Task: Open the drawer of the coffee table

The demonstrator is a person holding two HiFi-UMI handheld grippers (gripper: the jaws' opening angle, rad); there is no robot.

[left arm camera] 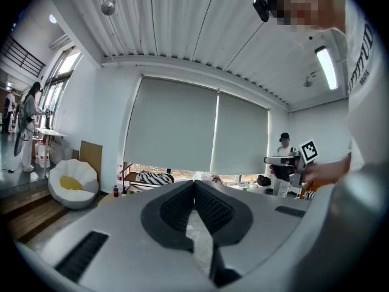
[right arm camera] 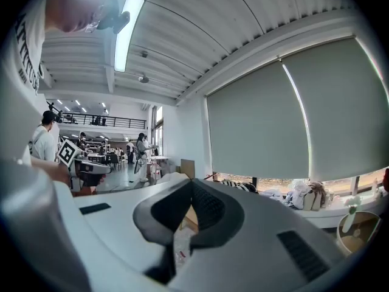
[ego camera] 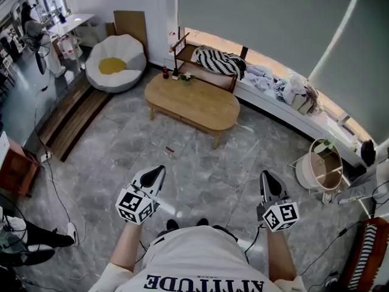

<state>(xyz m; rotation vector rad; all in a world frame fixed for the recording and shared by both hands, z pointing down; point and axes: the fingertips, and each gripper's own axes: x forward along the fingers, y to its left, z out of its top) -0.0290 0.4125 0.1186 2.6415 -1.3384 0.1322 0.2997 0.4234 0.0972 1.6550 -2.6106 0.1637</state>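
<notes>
Left tool (ego camera: 160, 170), right tool (ego camera: 267, 175): jaws together, empty, well apart from coffee table (ego camera: 193, 99).

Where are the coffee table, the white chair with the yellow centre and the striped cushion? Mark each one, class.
coffee table (ego camera: 193, 100): head view, middle of its wooden top.
white chair (ego camera: 113, 66): head view, its yellow centre.
striped cushion (ego camera: 220, 61): head view, middle of the striped fabric.

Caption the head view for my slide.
Person holds left gripper and right gripper shut, well short of the wooden coffee table.
</notes>
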